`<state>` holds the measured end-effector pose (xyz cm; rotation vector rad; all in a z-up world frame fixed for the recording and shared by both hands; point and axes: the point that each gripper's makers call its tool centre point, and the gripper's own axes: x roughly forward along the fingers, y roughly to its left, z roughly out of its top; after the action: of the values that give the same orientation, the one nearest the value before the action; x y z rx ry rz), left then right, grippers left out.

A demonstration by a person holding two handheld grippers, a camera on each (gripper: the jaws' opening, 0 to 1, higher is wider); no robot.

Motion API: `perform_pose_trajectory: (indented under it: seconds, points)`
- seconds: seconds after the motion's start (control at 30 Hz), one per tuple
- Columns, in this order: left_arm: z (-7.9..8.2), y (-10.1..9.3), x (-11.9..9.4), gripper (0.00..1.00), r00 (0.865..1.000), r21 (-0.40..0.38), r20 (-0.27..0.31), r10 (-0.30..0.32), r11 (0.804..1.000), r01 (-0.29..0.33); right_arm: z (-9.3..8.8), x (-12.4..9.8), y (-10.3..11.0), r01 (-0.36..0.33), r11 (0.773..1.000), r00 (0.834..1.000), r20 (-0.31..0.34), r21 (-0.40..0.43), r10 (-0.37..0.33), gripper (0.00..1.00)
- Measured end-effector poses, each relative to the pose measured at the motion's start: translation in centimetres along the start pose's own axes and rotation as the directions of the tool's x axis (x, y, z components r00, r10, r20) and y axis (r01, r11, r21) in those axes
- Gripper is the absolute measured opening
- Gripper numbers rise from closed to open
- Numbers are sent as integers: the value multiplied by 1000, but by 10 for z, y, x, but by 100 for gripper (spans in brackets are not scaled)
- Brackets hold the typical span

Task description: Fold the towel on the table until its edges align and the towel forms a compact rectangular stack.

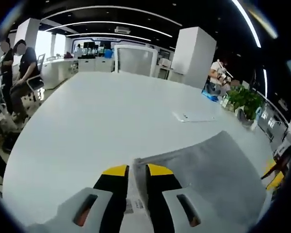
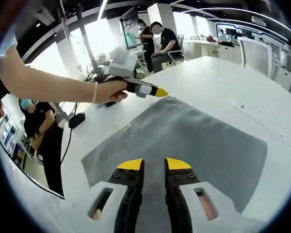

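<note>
The grey towel (image 2: 184, 141) lies spread on the white table (image 1: 97, 111). The left gripper (image 1: 136, 171) seems to pinch its far-left corner; the right gripper (image 2: 154, 165), jaws narrowly parted, hovers over the near edge. Grab matching corners before lifting.

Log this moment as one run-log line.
stage: first fold starting | towel: grey, spread flat on white table | left gripper: shut on towel corner | right gripper: over near edge, grip unclear

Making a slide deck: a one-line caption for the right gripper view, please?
Right gripper over the spread grey towel; left gripper at its far corner.
</note>
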<state>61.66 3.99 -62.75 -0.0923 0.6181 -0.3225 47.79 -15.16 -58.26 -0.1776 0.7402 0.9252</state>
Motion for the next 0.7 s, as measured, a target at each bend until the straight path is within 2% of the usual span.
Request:
perform_pose_trajectory:
  seconds: [0.1, 0.13, 0.27, 0.53, 0.7]
  points:
    - [-1, -2, 1, 15, 1000, -17, -3, -4, 1000, 4, 4, -6, -31, 51, 998, 999, 16, 35, -52, 15]
    - [-1, -3, 1, 15, 1000, -24, -1, -6, 1000, 6, 5, -8, -44, 87, 996, 996, 23, 34, -88, 14]
    - [-4, -6, 3, 15, 1000, -33, -5, -8, 999, 8, 3, -11, -78, 170, 984, 985, 21, 57, -172, 14]
    - [-18, -8, 0, 15, 1000, -68, -27, -5, 998, 3, -19, -6, -123, 261, 959, 965, -28, 114, -260, 12]
    - [-22, -11, -1, 16, 1000, -95, -29, -13, 995, 10, -18, -11, -146, 283, 948, 958, -3, 144, -286, 9]
